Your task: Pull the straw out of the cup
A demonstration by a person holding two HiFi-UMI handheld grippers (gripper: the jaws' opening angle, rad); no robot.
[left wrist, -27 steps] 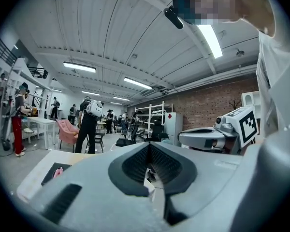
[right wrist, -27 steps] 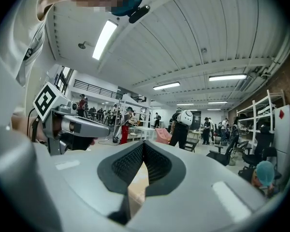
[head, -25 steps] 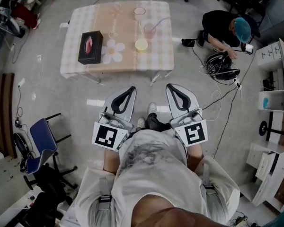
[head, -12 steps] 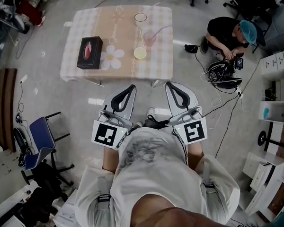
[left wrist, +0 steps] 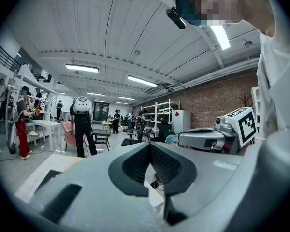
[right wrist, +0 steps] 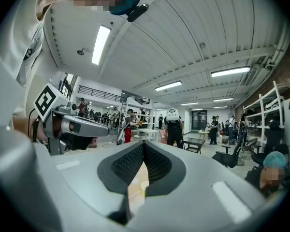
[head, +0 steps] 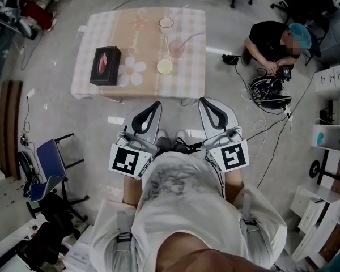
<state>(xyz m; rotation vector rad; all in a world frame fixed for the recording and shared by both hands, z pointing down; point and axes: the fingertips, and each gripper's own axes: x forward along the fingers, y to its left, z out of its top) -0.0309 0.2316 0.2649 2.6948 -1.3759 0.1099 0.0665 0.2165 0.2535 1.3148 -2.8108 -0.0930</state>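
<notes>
A low table (head: 102,27) with a checked cloth stands ahead in the head view. On it a pink cup (head: 177,49) holds a straw (head: 190,38) that leans right. A clear glass (head: 166,23) stands behind it and a yellow cup (head: 165,67) in front. My left gripper (head: 157,104) and right gripper (head: 205,102) are held side by side short of the table's near edge. Both are shut with nothing in them. The left gripper view shows its jaws (left wrist: 149,146) meeting, and the right gripper view shows the same (right wrist: 143,144), with the yellow cup (right wrist: 144,187) seen below them.
A black tissue box (head: 105,65) lies on the table's left part. A person (head: 275,38) crouches on the floor at the right beside cables and gear (head: 266,89). A blue chair (head: 48,171) stands at the left, and white shelves (head: 328,112) line the right.
Both grippers have come forward together toward the table, whose near edge now lies closer to their tips. The jaws stayed shut.
</notes>
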